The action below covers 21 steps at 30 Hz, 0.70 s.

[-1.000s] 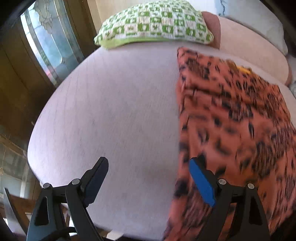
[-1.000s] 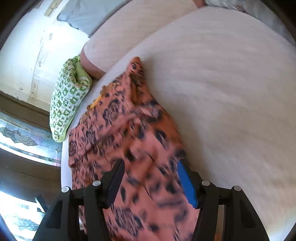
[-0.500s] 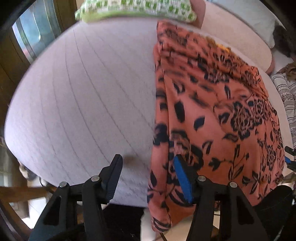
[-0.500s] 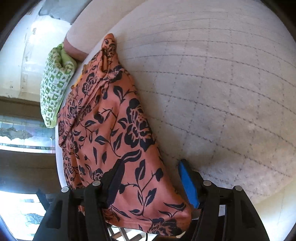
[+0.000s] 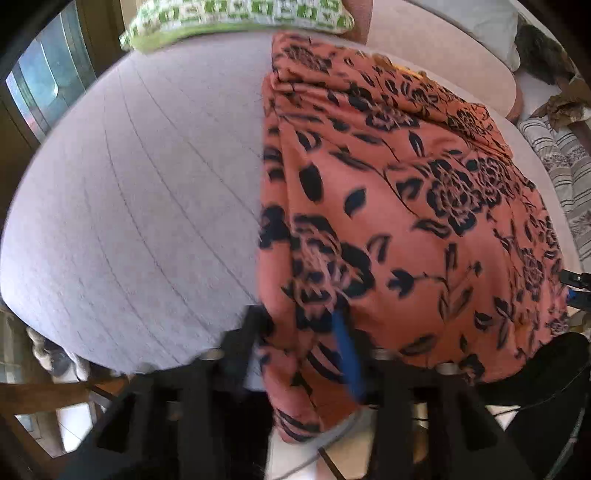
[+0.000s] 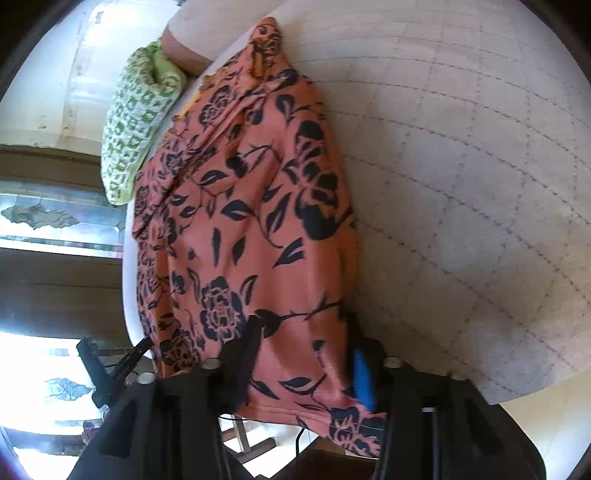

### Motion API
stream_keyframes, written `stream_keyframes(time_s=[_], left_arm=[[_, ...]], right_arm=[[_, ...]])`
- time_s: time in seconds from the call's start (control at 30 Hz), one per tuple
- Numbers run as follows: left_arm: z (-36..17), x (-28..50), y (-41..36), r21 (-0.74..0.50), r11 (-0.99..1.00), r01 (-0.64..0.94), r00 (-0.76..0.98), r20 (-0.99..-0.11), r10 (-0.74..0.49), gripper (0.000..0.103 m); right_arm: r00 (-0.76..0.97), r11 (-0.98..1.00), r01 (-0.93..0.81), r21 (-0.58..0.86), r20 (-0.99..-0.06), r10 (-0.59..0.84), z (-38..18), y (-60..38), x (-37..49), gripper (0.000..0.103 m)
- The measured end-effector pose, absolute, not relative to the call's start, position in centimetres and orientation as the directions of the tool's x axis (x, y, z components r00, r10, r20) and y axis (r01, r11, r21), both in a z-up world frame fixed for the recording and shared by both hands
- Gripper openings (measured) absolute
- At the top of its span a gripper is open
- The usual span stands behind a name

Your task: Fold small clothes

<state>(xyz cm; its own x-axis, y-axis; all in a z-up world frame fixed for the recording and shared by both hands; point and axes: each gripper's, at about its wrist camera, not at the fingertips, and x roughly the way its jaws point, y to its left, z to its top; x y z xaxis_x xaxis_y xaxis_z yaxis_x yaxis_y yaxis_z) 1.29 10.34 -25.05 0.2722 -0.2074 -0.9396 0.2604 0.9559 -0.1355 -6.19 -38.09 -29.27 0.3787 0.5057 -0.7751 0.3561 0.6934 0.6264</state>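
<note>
I have both grippers down at the near edge of the pale quilted bed [image 5: 140, 206], where the orange floral garment [image 5: 399, 206] lies spread along the mattress, its far end reaching toward the green checked pillow [image 5: 236, 14] and its near hem hanging over the edge.

My left gripper [image 5: 301, 332] straddles the garment's left near corner. Its jaws have been closing over the last moment and now stand about half open, the dark finger on the bare bed side and the blue-padded finger over the cloth, with a fold of fabric between them. The picture is blurred there, so I cannot tell whether the pads actually press on it.

My right gripper [image 6: 306, 354] sits at the garment's [image 6: 251, 206] other near corner, by the edge that borders the bare bed [image 6: 461, 166]. Its jaws have just been closing a little and stand roughly half open, one finger on each side of the hanging hem. Cloth fills the gap, but I cannot tell whether it is gripped.

The pillow [image 6: 136, 110] lies at the garment's far end.
</note>
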Motion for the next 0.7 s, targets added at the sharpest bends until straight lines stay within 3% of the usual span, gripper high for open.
stream_keyframes(time_s=[0.03,0.17,0.2,0.23,0.3,0.37,0.4,0.43,0.7], left_arm=[[-25.2,0.8,10.1,-0.151,0.951,0.270,0.251,-0.943,-0.221,0.061],[-26.0,-0.7,9.4,-0.127,0.948,0.291,0.221,-0.955,-0.196,0.061],[-26.1,-0.8,9.4,-0.124,0.951,0.285,0.227,-0.955,-0.192,0.060],[-26.0,-0.8,9.4,-0.116,0.956,0.270,0.232,-0.956,-0.181,0.047],[-25.9,-0.8,9.8,-0.136,0.960,0.244,0.232,-0.953,-0.194,0.033],[-25.7,-0.9,10.3,-0.178,0.957,0.228,0.230,-0.946,-0.230,0.009],[-25.7,-0.9,10.4,-0.199,0.954,0.225,0.226,-0.942,-0.249,0.009],[-25.7,-1.0,10.5,-0.211,0.954,0.215,0.224,-0.940,-0.258,0.008],[-23.2,-1.5,11.3,-0.296,0.927,0.230,0.239,-0.906,-0.349,0.008]], right_arm=[[0.374,0.700,0.348,0.624,-0.777,0.506,-29.2,-37.9,-6.1,0.063],[0.352,0.778,0.305,0.549,-0.824,0.444,-28.4,-36.0,-6.1,0.068],[0.351,0.792,0.299,0.533,-0.833,0.428,-28.3,-35.8,-6.1,0.068],[0.349,0.805,0.296,0.514,-0.843,0.409,-28.2,-35.4,-6.1,0.068],[0.336,0.837,0.298,0.459,-0.871,0.358,-28.2,-35.0,-5.9,0.050],[0.326,0.868,0.295,0.400,-0.896,0.302,-28.1,-34.7,-6.0,0.028],[0.333,0.866,0.296,0.404,-0.893,0.303,-28.0,-34.8,-6.2,0.023],[0.342,0.858,0.298,0.418,-0.886,0.312,-28.0,-34.9,-6.3,0.011],[0.435,0.781,0.282,0.558,-0.799,0.415,-26.2,-35.8,-6.6,0.009]])
